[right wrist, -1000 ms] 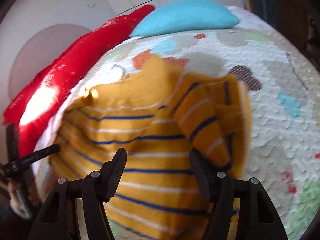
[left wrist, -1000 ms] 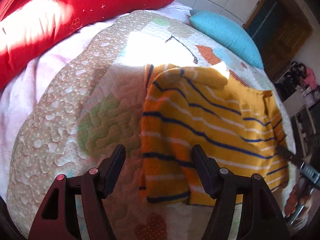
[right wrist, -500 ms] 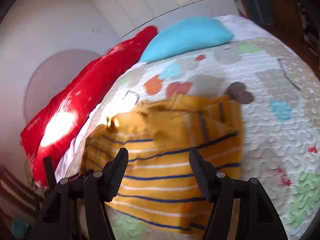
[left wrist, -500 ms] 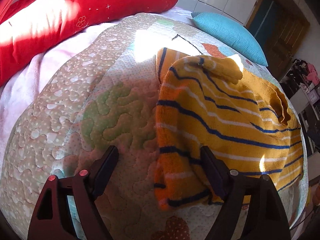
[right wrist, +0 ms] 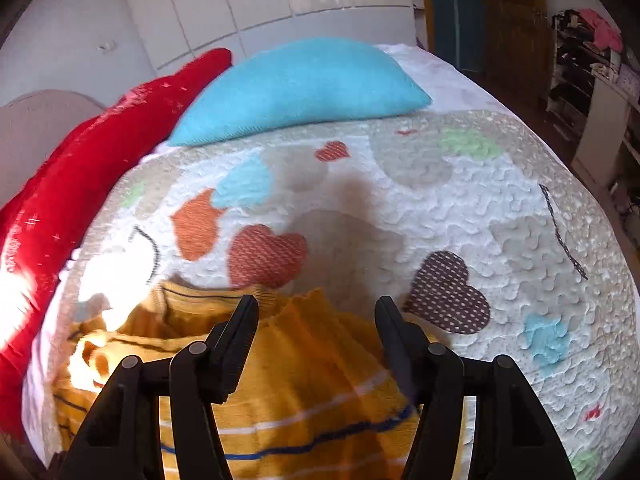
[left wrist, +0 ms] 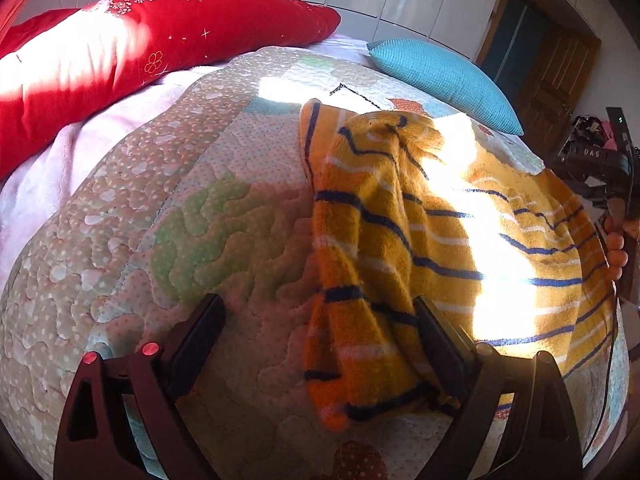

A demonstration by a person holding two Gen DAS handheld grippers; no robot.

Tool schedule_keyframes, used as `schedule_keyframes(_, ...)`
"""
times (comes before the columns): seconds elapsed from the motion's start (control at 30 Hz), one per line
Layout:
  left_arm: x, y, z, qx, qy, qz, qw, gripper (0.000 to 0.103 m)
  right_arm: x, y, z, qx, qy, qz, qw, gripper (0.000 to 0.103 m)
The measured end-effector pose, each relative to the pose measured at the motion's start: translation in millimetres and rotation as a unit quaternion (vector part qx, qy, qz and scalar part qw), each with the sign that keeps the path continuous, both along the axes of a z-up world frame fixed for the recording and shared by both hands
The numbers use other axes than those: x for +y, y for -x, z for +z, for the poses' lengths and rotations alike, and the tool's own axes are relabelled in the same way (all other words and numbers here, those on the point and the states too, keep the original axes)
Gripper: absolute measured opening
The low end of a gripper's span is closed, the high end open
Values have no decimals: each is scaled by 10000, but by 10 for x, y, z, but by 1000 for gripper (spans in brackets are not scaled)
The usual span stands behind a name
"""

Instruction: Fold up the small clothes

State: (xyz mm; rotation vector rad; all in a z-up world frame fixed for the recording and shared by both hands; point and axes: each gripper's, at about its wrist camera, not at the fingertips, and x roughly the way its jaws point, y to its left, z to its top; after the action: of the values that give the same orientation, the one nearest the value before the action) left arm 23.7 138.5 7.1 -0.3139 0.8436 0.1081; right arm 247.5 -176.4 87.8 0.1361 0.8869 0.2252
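Observation:
A small yellow sweater (left wrist: 460, 248) with blue and white stripes lies on a quilted bed cover (left wrist: 180, 240), both sleeves folded in over the body. My left gripper (left wrist: 320, 320) is open low over the sweater's near left edge, its right finger touching the fabric. In the right wrist view the sweater (right wrist: 304, 392) lies under my open right gripper (right wrist: 316, 312), whose fingers straddle the ribbed collar. Neither gripper holds anything.
A red pillow (left wrist: 132, 48) and a blue pillow (left wrist: 444, 76) lie at the head of the bed; both show in the right wrist view too, the red pillow (right wrist: 60, 208) and the blue pillow (right wrist: 296, 84). A wooden door (left wrist: 552, 64) and cluttered shelves (right wrist: 580, 52) stand beyond the bed's edge.
My left gripper has moved closer to the sweater's left edge. My right gripper has moved forward over the sweater to its collar, so the heart-patterned cover now fills its view.

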Motion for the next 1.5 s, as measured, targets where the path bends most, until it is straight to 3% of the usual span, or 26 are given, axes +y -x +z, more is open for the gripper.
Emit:
schedule_keyframes(0.07, 19, 29, -1, -70, 89, -7, 9999, 94, 234, 217, 168, -170, -115, 429, 9989, 65)
schedule_keyframes(0.13, 45, 52, 1, -132, 202, -16, 9997, 94, 587, 428, 176, -65, -137, 1104, 9938, 63)
schedule_keyframes(0.2, 81, 80, 16, -197, 343, -7, 9992, 94, 997, 624, 62, 162, -51, 1801, 9835, 42)
schedule_keyframes(0.23, 102, 99, 37, -191, 424, 12, 9989, 94, 1199, 722, -32, 281, 66, 2081, 9777, 35)
schedule_keyframes(0.33, 146, 289, 158, -239, 644, 190, 9975, 94, 1777, 918, -284, 300, 775, 2684, 9597, 33)
schedule_keyframes(0.5, 185, 742, 364, -430, 574, 239, 9971, 95, 2476, 660, -437, -225, 1837, 2593, 9479, 35)
schedule_keyframes(0.53, 214, 827, 392, -472, 584, 275, 9968, 95, 2572, 534, -458, -197, 1870, 2551, 9485, 39)
schedule_keyframes(0.67, 352, 1064, 424, -548, 735, 413, 9949, 94, 2922, 186, -630, 137, 1963, 2467, 9489, 40)
schedule_keyframes(0.73, 404, 1135, 407, -515, 847, 468, 9940, 94, 3030, 160, -670, 146, 2037, 2435, 9481, 41)
schedule_keyframes(0.83, 437, 1214, 390, -485, 922, 563, 9930, 94, 3130, 202, -630, 104, 2023, 2455, 9480, 54)
schedule_keyframes(0.87, 428, 1237, 400, -478, 907, 592, 9930, 95, 3140, 244, -591, 92, 1996, 2471, 9482, 54)
schedule_keyframes(0.97, 409, 1299, 443, -473, 851, 634, 9932, 95, 3030, 462, -373, -67, 1774, 2480, 9523, 62)
schedule_keyframes(1.03, 392, 1334, 481, -506, 864, 620, 9930, 95, 2778, 665, -224, -37, 1328, 2501, 9591, 62)
schedule_keyframes(1.2, 364, 1296, 521, -490, 946, 465, 9932, 95, 1759, 1253, -150, 304, 484, 2352, 9703, 62)
schedule_keyframes(1.37, 386, 893, 452, -201, 889, 2, 9958, 94, 513, 1580, -248, 515, 258, 1544, 9863, 62)
schedule_keyframes(1.5, 320, 460, 364, 46, 757, -439, 9962, 84, -310, 1701, -405, 724, 123, 876, 9934, 62)
